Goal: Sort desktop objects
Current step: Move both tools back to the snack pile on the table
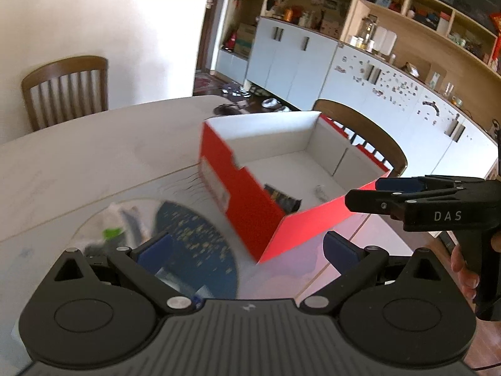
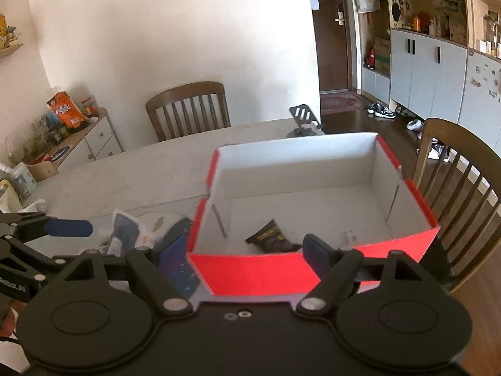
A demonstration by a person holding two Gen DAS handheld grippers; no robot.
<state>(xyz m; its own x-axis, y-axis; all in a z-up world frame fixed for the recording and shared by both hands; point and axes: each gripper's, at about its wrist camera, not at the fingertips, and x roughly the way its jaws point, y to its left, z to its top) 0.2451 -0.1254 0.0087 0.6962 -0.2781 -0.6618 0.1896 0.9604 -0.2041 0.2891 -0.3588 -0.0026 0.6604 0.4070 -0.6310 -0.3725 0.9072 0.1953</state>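
Observation:
A red box [image 1: 247,206] with a white inside stands on the table; it also shows in the right wrist view [image 2: 260,272]. A dark snack packet [image 2: 272,238] and a small clear item [image 2: 349,236] lie in it; the packet also shows in the left wrist view [image 1: 283,199]. Left of the box lie a dark blue patterned item [image 1: 194,241] and clear-wrapped packets [image 2: 126,230]. My left gripper [image 1: 247,249] is open and empty above them. My right gripper [image 2: 244,252] is open and empty at the box's near wall; it also shows from the side [image 1: 363,194].
The pale table [image 1: 78,163] has wooden chairs at its far side [image 2: 188,109] and right side [image 2: 454,181]. A black phone stand [image 2: 305,119] sits behind the box. Cabinets and shelves line the right wall. A low cabinet with snacks [image 2: 62,119] stands at the left.

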